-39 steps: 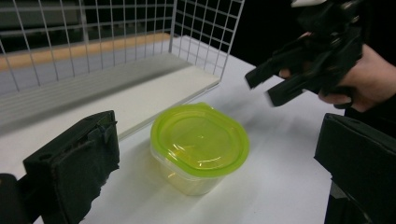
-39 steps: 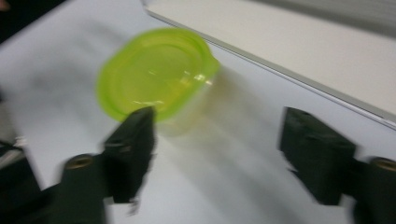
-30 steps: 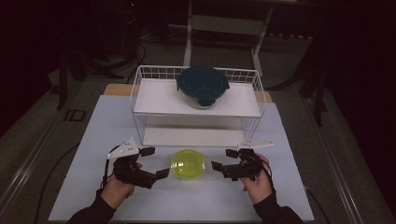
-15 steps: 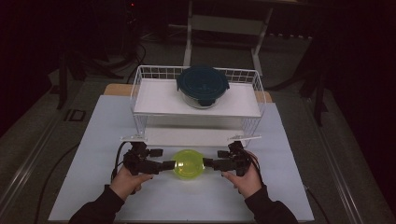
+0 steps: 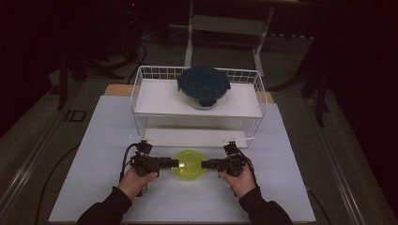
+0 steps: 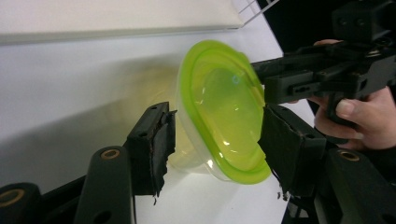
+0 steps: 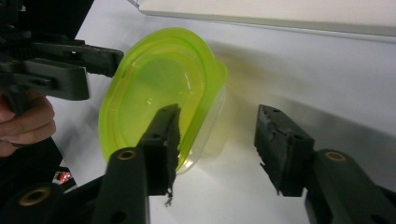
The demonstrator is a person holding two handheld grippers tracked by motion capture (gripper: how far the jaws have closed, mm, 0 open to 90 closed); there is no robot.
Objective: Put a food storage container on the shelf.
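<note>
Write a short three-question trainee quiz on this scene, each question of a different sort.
1. True or false: the green-lidded container sits inside the wire rack.
2. Which lid is on the bowl on the rack's shelf? A) red B) dark teal C) yellow
3. Fill in: the left gripper and right gripper flank the container with fingers ____.

Key: 1 false, it sits on the white table before the rack. 2 B. 3 open.

White-topped bench [image 5: 94, 140] carrying a white wire rack [image 5: 141, 101] at the back and a lidded yellow-green container [image 5: 189, 164] near the front edge, well apart.
</note>
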